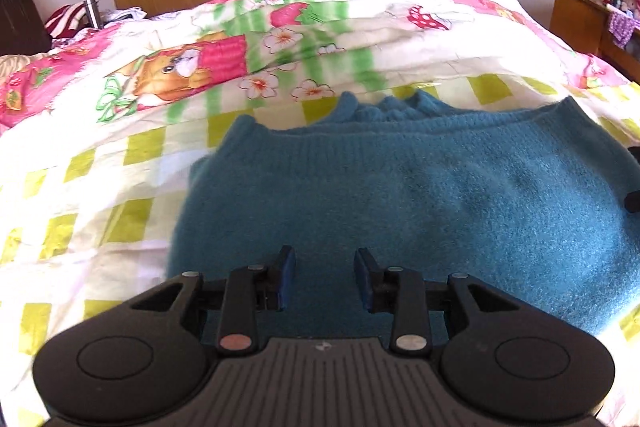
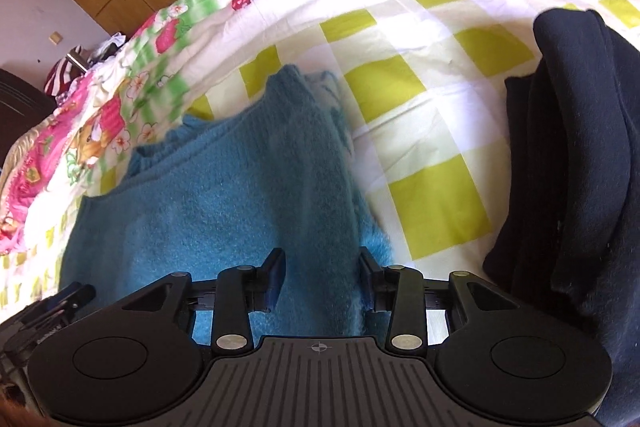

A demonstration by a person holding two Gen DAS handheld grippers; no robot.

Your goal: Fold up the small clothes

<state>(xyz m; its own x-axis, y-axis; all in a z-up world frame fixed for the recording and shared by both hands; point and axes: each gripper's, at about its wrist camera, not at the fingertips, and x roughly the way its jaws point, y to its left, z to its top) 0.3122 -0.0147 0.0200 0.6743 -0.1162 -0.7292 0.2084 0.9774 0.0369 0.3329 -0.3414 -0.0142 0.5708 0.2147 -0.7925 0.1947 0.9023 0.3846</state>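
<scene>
Where blur smears its far edge, teal sweater (image 1: 400, 187) folded, dark garment (image 2: 580, 147) cropped right

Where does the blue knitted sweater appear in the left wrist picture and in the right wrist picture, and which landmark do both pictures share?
Left wrist view: the blue sweater fills the centre and right, lying on the bed ahead of the open left gripper.
Right wrist view: the sweater lies centre-left, beside a dark folded garment at the right edge.
Shared landmark: the yellow-green checked sheet under the sweater.
</scene>
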